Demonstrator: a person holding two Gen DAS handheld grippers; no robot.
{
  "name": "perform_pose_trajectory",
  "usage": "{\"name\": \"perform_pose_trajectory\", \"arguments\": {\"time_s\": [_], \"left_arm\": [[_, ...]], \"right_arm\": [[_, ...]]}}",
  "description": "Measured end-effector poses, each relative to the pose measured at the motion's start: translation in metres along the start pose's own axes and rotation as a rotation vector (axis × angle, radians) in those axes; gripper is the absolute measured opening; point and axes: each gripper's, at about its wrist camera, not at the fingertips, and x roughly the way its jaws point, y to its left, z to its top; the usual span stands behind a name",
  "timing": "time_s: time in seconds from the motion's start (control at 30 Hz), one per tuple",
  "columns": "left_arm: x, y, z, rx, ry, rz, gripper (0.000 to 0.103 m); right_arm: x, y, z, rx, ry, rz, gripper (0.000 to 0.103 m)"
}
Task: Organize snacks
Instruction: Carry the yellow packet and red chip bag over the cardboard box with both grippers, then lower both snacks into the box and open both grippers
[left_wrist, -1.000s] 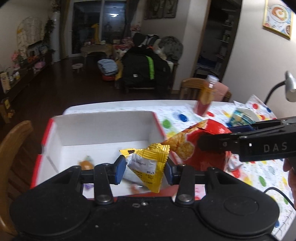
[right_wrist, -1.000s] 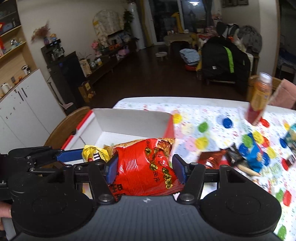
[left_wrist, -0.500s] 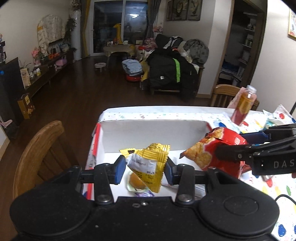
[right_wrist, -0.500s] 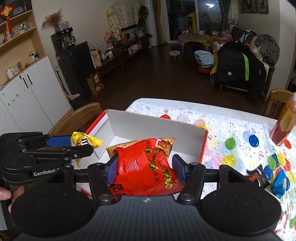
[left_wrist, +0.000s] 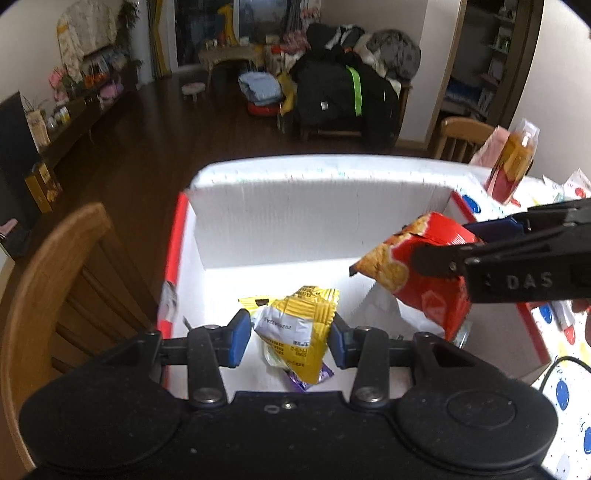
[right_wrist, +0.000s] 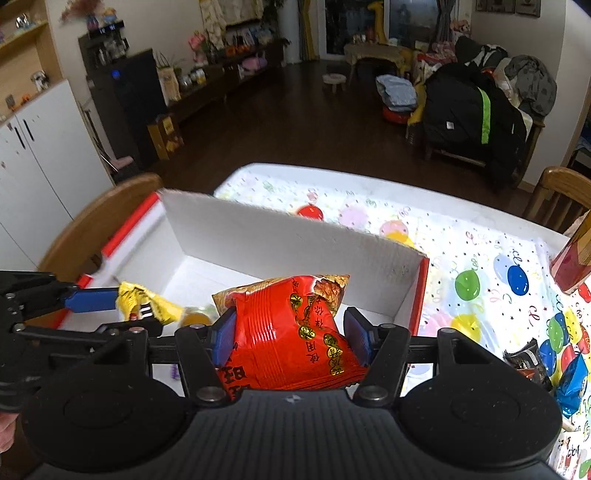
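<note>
Yellow snack packet (left_wrist: 295, 328): light, crinkly, pinched mid-body by left gripper (left_wrist: 285, 341). Red chip bag (right_wrist: 291, 332): puffy, crushable, pinched by right gripper (right_wrist: 290, 341) over white box (left_wrist: 295, 221).

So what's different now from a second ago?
Both tools have carried their snacks over the white box: the left tool with the yellow packet, the right tool with the red bag. Nothing has been let go; both stay clamped, and the bottle has not moved from the table.

"DAS" on right tool (left_wrist: 436, 258)
</note>
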Motion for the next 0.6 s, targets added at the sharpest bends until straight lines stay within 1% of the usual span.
{"name": "perform_pose_trajectory", "arguments": {"time_s": [0.17,0.37,0.6], "left_arm": [[0.015,-0.008,-0.005,0.043,0.042,-0.013,0.041],[0.027,-0.012,-0.01,0.063,0.092,-0.017,0.042],[0.04,-0.017,-0.015,0.072,0.163,-0.011,0.043]], "right_arm": [[0.018,-0.002,-0.005,-0.003,0.033,-0.013,0.061],[0.024,0.001,-0.01,-0.016,0.044,-0.014,0.061],[0.027,0.0,-0.01,0.001,0.041,-0.014,0.061]]}}
